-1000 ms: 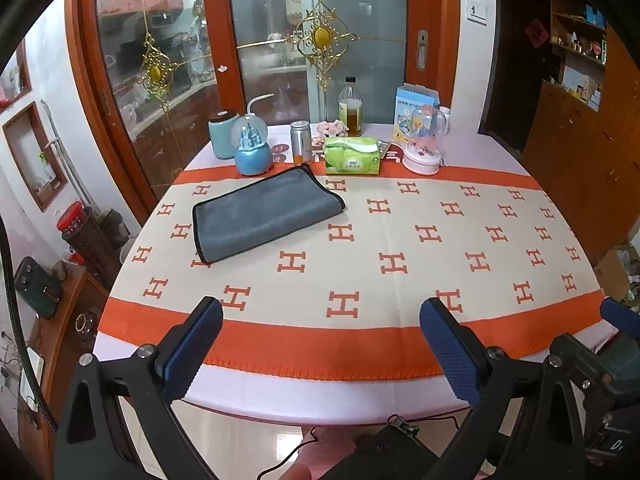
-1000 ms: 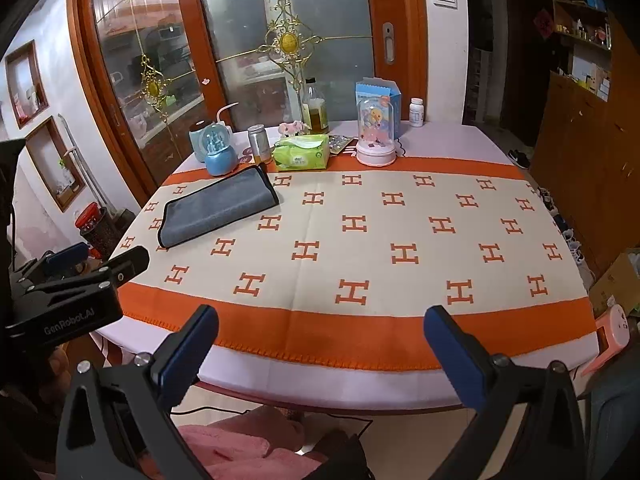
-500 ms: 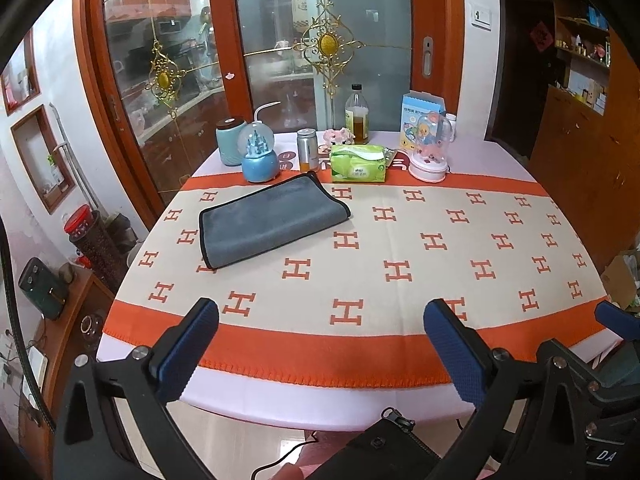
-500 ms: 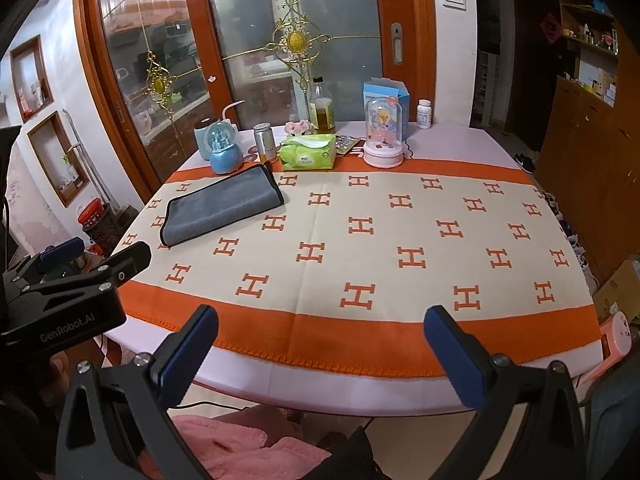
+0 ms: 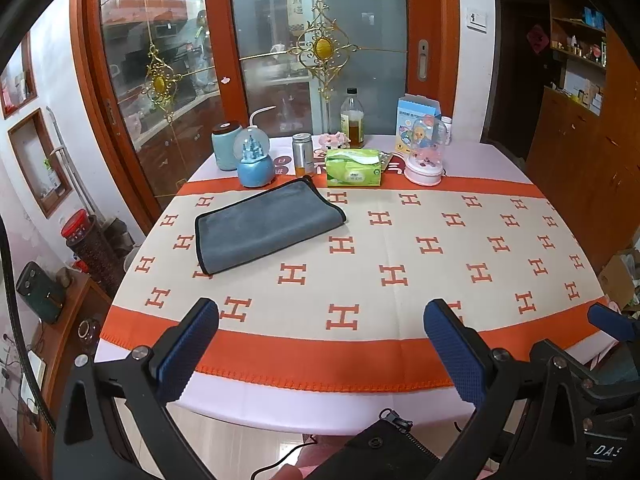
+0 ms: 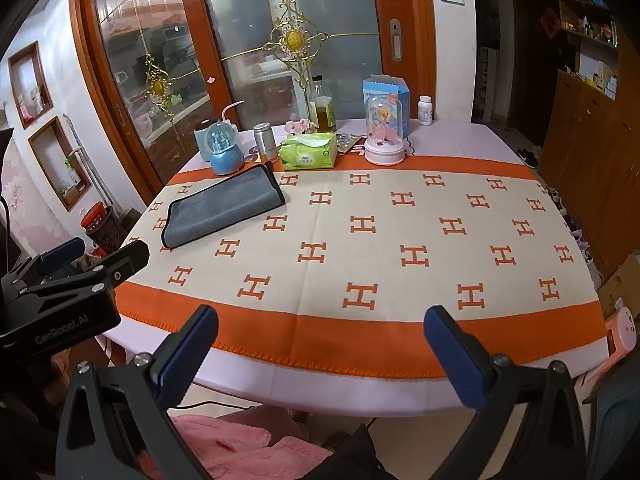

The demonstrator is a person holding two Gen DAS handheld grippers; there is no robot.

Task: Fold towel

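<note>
A grey towel [image 5: 266, 224] with dark edging lies folded flat on the far left part of the table; it also shows in the right wrist view [image 6: 224, 210]. My left gripper [image 5: 320, 324] is open and empty, held off the table's near edge, well short of the towel. My right gripper [image 6: 320, 324] is open and empty too, also at the near edge. The left gripper's body [image 6: 68, 284] shows at the left of the right wrist view. A tip of the right gripper [image 5: 612, 322] shows at the right of the left wrist view.
The table wears an orange and cream cloth [image 5: 400, 248] with H marks. Along its far edge stand a snow globe [image 5: 255, 158], a can [image 5: 303, 154], a green tissue pack [image 5: 353, 168], a bottle [image 5: 352, 124], a pink dome toy [image 5: 426, 152] and a box [image 5: 416, 114]. Glass doors [image 5: 280, 52] stand behind.
Both grippers have tilted and lifted slightly, so the table sits lower in both views. The towel has not moved. Both grippers stay open.
</note>
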